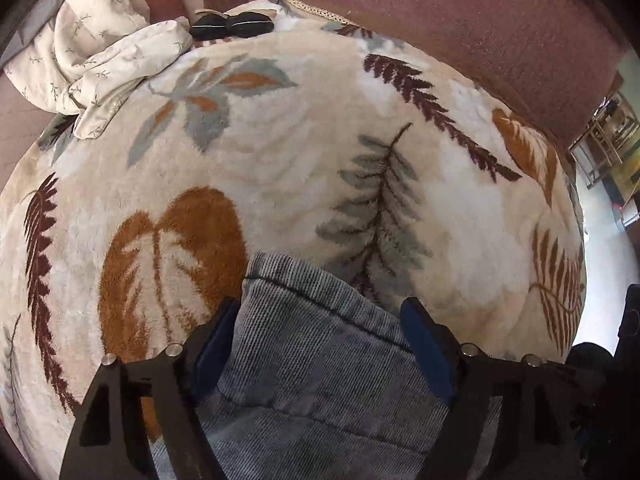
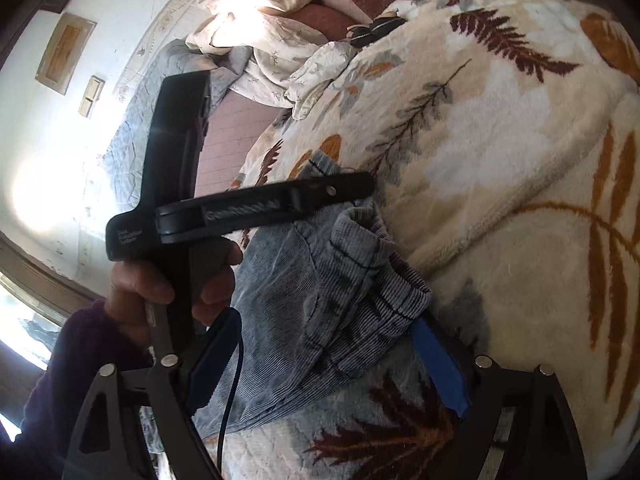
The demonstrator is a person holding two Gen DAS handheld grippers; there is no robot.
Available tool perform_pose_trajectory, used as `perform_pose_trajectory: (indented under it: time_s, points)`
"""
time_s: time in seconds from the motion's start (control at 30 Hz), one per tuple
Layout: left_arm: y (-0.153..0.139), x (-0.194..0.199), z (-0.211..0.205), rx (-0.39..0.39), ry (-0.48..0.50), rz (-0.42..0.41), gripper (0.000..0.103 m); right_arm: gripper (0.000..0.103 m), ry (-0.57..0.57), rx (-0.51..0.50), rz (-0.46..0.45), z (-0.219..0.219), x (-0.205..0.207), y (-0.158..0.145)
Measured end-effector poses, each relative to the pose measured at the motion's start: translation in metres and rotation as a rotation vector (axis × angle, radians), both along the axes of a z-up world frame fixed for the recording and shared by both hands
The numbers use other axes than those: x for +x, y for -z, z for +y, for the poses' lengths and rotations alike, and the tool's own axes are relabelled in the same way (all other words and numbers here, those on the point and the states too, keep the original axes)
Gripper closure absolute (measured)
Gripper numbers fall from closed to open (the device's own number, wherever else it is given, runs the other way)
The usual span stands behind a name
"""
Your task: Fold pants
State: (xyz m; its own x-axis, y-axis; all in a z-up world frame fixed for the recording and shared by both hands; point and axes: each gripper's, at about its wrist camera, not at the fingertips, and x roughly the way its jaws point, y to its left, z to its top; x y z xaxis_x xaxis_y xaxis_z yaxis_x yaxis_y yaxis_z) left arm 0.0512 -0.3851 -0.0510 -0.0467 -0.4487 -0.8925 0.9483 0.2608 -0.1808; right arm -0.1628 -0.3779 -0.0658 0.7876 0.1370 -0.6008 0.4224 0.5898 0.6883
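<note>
The pants are blue-grey ribbed denim (image 1: 320, 344), lying on a cream fleece blanket (image 1: 280, 160) with a leaf print. In the left wrist view my left gripper (image 1: 320, 328) is open, its blue pads either side of a pant-leg hem, not closed on it. In the right wrist view my right gripper (image 2: 324, 340) is open around a bunched hem of the pants (image 2: 352, 288). The left gripper's black body (image 2: 240, 208), held in a hand, reaches over the pants (image 2: 280, 264) from the left.
A crumpled white floral sheet (image 1: 92, 52) lies at the far left of the bed. A black pouch (image 1: 232, 24) lies at the blanket's far edge. A dusty-pink sofa back or headboard (image 1: 460, 12) runs behind. A wall with frames (image 2: 64, 52) is at left.
</note>
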Motion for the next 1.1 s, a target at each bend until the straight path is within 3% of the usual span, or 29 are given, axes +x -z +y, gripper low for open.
perform_pose_trajectory:
  time_s: [0.1,0.23,0.5,0.67,0.9,1.1]
  points:
    - [-0.001,0.006,0.004,-0.021,-0.043,0.024,0.034,0.027,0.019,-0.026,0.014,0.000,0.002,0.000]
    - [-0.001,0.010,0.009,-0.034,-0.074,0.025,0.042,0.057,0.063,-0.015,0.038,-0.011,0.001,0.007]
    - [-0.002,0.020,0.014,-0.066,-0.139,0.065,0.059,0.070,0.042,-0.037,0.028,-0.008,0.001,0.005]
    - [-0.007,0.024,0.025,-0.122,-0.168,0.100,0.068,0.072,-0.002,-0.184,-0.002,0.012,0.006,-0.017]
    - [-0.035,0.034,0.073,-0.316,-0.258,0.184,0.071,0.078,-0.074,-0.398,-0.045,0.052,0.012,-0.047]
    - [-0.062,0.050,0.143,-0.476,-0.367,0.235,0.071,0.081,-0.164,-0.608,-0.103,0.105,0.020,-0.074]
